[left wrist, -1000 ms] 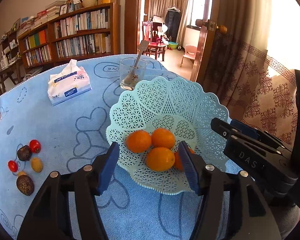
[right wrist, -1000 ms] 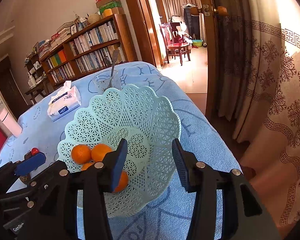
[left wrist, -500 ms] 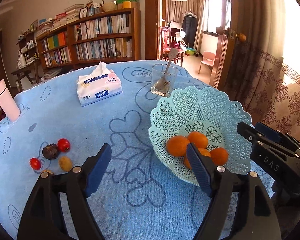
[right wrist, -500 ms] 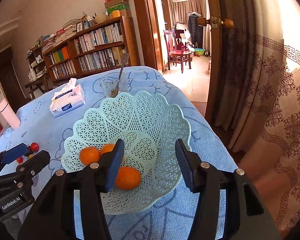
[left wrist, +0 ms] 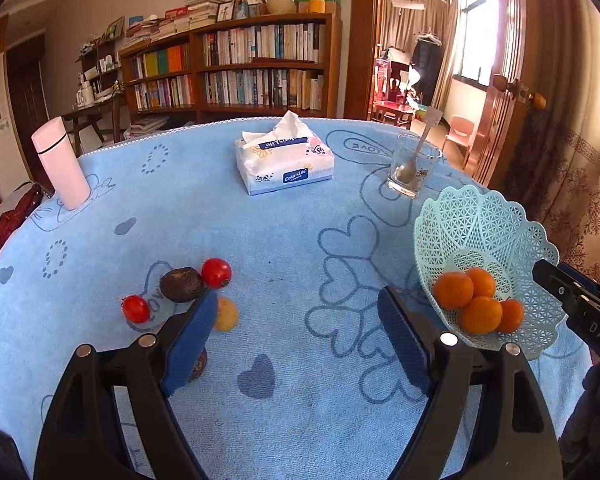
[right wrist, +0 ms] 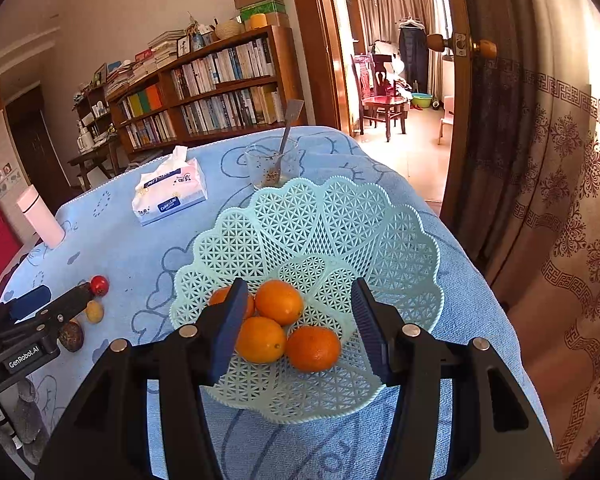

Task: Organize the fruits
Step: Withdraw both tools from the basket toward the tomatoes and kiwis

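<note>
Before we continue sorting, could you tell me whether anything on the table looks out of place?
Yes: several small fruits, including two red tomatoes and a dark fruit, lie loose on the blue cloth, apart from the basket holding the oranges. Nothing looks spilled or damaged.

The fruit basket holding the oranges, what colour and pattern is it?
The fruit basket is pale mint green with open lattice walls and scalloped rim; clearest from the right wrist.

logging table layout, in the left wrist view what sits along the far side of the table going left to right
pink bottle → tissue pack → glass with spoon → mint basket
</note>
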